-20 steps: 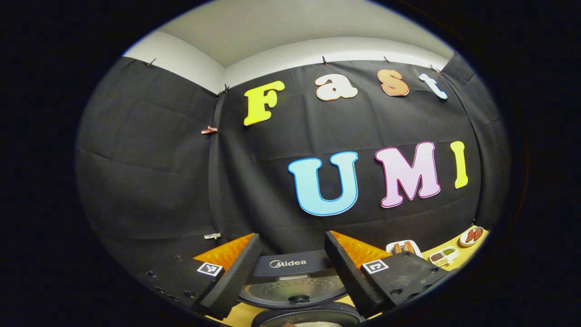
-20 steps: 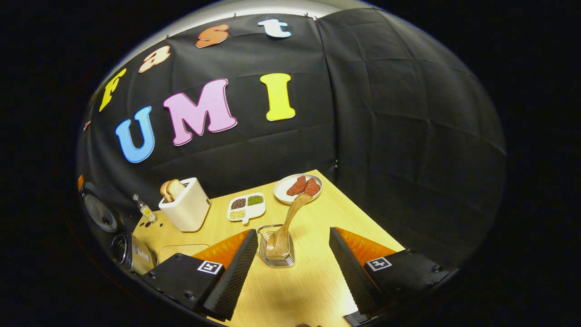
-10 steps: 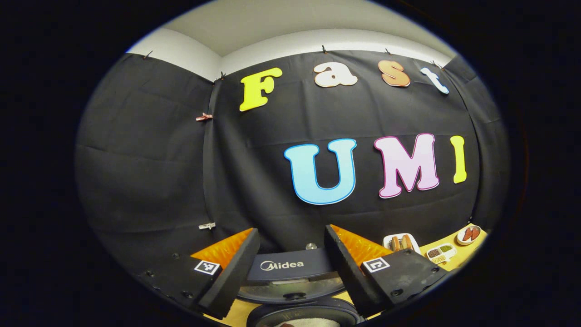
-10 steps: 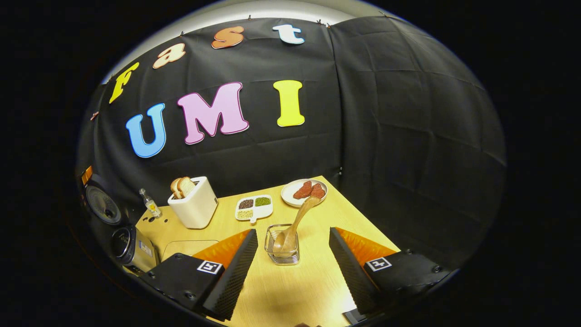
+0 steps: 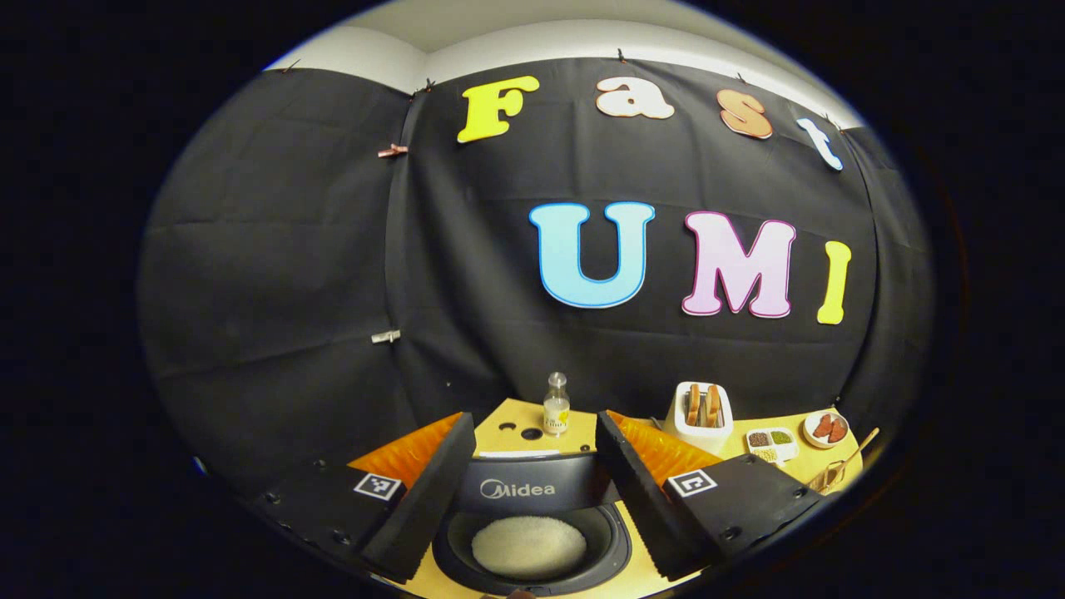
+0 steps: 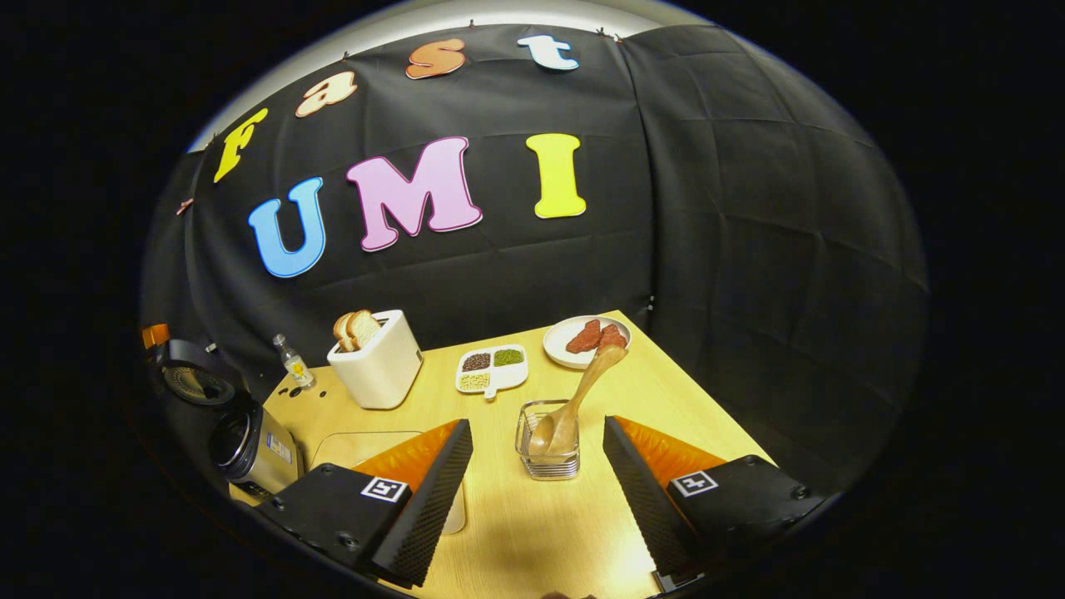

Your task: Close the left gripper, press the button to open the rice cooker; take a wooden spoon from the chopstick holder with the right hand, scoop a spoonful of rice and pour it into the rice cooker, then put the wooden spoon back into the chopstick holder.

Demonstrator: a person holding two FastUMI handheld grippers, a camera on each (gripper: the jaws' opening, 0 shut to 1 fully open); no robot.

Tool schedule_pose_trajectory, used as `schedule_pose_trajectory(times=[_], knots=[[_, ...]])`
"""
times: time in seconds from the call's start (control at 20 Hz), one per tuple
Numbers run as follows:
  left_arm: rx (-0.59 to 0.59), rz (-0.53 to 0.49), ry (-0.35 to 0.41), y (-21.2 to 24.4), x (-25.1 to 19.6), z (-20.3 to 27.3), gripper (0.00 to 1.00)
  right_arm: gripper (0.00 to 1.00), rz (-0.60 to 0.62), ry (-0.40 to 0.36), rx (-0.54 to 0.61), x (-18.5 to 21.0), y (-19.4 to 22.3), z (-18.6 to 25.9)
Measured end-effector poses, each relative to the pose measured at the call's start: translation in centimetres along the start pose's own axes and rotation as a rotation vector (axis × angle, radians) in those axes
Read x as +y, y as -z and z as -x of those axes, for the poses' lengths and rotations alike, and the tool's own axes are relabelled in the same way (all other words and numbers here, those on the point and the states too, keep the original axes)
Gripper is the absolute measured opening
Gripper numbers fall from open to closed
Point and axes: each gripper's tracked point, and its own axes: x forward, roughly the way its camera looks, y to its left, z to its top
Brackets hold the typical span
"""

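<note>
Left gripper (image 5: 527, 487) hangs wide open, holding nothing, above the dark round rice cooker (image 5: 532, 532) at bottom centre, white rice inside. Right gripper (image 6: 538, 491) gapes empty too; the light wooden spoon (image 6: 574, 403) leans in the clear glass chopstick holder (image 6: 549, 453) between its fingers, centre frame.

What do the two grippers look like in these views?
The left gripper and the right gripper look alike: two wedge-shaped fingers with textured inner faces, orange ridged panels behind them, and black blocks fastened with screws, each carrying a square black-and-white marker. No cables or sleeves are visible.
</note>
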Motion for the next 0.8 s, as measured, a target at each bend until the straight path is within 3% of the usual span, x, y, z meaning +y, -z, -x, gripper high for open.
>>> schedule_pose_trajectory(times=[0.4,0.75,0.8], knots=[[0.155,0.018,-0.023,9.8,-0.3,2.2,1.0,0.99,0.03,-0.079,0.082,2.2,3.0,0.2],[0.246,-0.012,-0.006,17.6,-0.7,2.7,1.0,0.99,0.054,-0.059,0.102,0.5,3.7,0.7],[0.213,-0.022,-0.008,17.2,-0.8,2.8,1.0,0.98,0.054,-0.052,0.105,0.2,3.8,0.7]])
